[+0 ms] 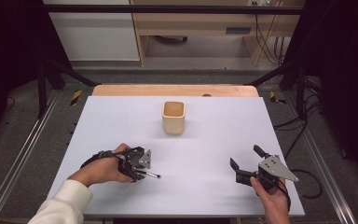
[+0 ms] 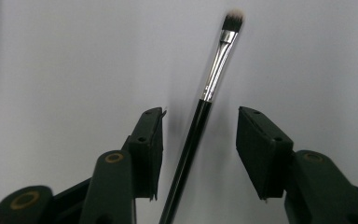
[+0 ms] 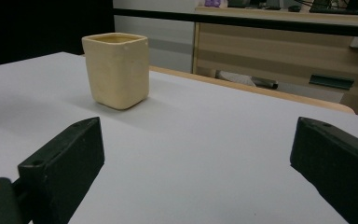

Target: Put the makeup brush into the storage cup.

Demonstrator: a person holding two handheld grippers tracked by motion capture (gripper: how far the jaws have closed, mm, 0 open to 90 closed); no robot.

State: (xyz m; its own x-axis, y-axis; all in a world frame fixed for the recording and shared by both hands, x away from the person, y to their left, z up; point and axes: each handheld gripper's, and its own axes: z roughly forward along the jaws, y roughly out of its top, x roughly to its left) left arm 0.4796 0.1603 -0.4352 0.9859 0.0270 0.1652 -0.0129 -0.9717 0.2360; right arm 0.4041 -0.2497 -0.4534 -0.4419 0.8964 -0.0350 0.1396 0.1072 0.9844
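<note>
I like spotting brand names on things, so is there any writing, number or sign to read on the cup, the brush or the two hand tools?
No readable text in these pictures.
Cup: plain cream walls, no print.
Brush: black handle and silver collar, no lettering to make out.
Left gripper and right gripper: no markings.
Yellow-black hazard tape on the frame: stripes, no words.

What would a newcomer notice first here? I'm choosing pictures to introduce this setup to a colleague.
Most striking is the slim black-handled makeup brush with a silver ferrule, lying on the pale grey table between the left gripper and its open fingers, which do not touch it. Next comes the cream square-sided ceramic cup, standing upright alone at the table's far middle. The right gripper rests at the near right, fingers wide apart and empty.
</note>
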